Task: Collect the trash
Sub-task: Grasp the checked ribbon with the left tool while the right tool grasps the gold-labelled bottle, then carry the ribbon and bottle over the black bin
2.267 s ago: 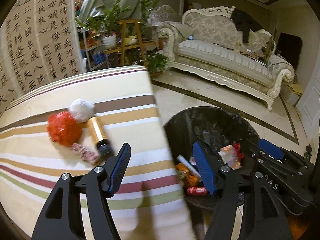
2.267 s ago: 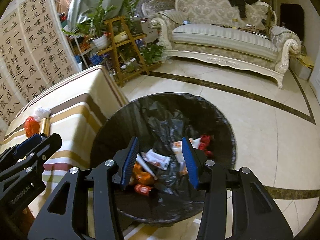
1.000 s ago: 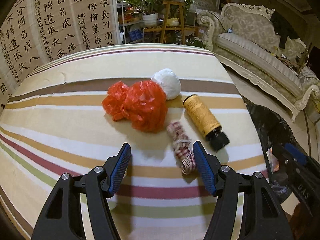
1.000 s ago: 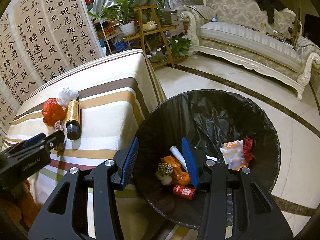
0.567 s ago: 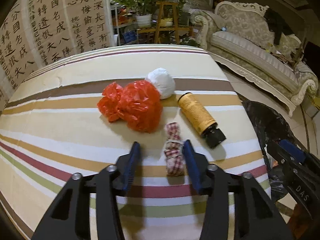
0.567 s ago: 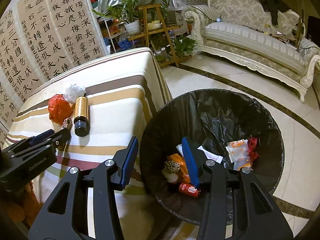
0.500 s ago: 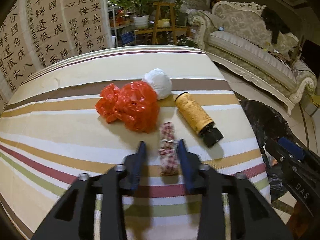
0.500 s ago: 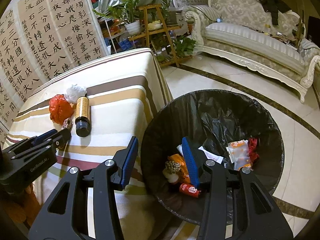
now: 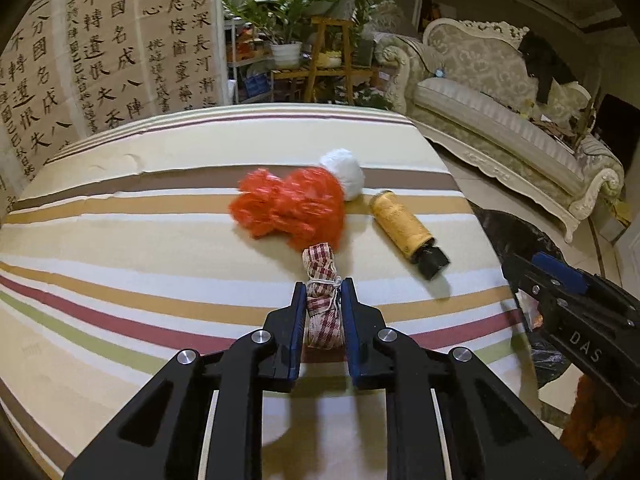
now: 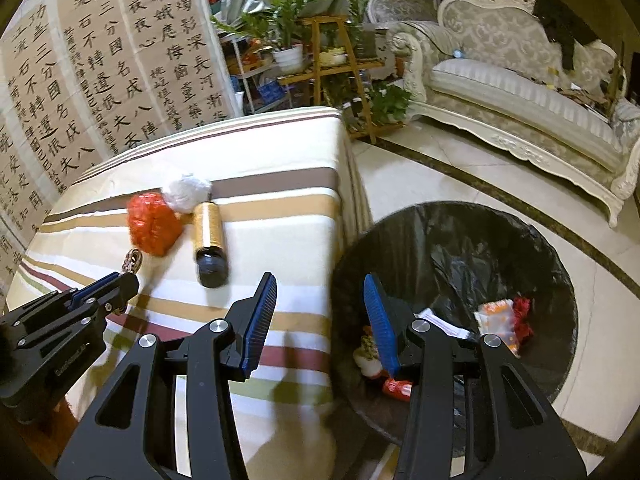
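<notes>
On the striped tablecloth [image 9: 120, 240] lie a crumpled red plastic bag [image 9: 296, 210], a white paper ball [image 9: 345, 172] and a gold bottle with a black cap [image 9: 404, 228]. My left gripper [image 9: 323, 292] is closing on a red-and-white checked bundle tied with string [image 9: 320, 264]; both blue pads press its sides. The right wrist view shows the same bag [image 10: 152, 224], ball [image 10: 186, 192], bottle [image 10: 209, 236] and left gripper [image 10: 108, 284]. My right gripper [image 10: 320, 286] stands open and holds nothing, over the gap between the table's edge and the bin.
A round bin with a black liner [image 10: 460, 248] stands on the tiled floor right of the table and holds several wrappers. A pale sofa [image 10: 520, 100] lines the far wall. A wooden plant stand [image 10: 332, 60] and a calligraphy screen [image 10: 100, 60] stand behind the table.
The left jaws went from wide open around the checked bundle to pressing on it. The right gripper shifted from above the bin towards the table's edge.
</notes>
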A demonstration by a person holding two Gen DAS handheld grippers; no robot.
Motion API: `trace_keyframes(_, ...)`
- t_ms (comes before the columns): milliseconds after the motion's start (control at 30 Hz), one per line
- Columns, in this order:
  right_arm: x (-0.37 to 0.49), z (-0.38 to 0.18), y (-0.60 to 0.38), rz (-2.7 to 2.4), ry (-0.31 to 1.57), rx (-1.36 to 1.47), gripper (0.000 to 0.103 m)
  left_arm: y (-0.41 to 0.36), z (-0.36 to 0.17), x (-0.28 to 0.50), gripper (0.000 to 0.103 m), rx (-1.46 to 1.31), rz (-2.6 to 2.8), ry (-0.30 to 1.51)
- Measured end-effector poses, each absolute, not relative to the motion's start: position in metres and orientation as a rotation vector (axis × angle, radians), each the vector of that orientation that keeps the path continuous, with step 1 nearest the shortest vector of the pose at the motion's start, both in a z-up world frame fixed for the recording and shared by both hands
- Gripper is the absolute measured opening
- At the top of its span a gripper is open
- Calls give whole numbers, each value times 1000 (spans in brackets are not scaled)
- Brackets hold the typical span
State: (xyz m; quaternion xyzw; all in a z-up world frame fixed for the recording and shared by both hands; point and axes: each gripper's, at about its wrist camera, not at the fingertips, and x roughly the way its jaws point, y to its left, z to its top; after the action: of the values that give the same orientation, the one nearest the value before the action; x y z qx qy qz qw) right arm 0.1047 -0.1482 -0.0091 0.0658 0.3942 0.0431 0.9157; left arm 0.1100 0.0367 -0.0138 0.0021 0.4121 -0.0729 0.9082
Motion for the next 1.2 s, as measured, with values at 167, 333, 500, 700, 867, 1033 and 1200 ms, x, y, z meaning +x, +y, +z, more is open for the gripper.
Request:
trace_keyframes(167,113,-5,-123,144,814,114,44,58,-13,109,19,7,-86,834)
trace_keyframes(333,125,-4,-97,190,822,82,44,83,-14,111,19,-9,-35,831)
trace_keyframes(500,138,-9,-76,218,850,44,44,103,-16,112,19,-9,11,818)
trace_keyframes(700,149,-16,-62,218,877,8,44,118,-20,112,19,-34,27,826)
trace_keyframes(867,154,-19,-57,212,895,-10,35,124,-22,114,19,-50,32,828)
trace_keyframes(1033,155,-20,-49,211,899,-46,23,125,-22,112,19,-62,30,828)
trace_keyframes(1200,151,-19,-49,209,893,-38,23,126,-21,111,19,-67,27,825)
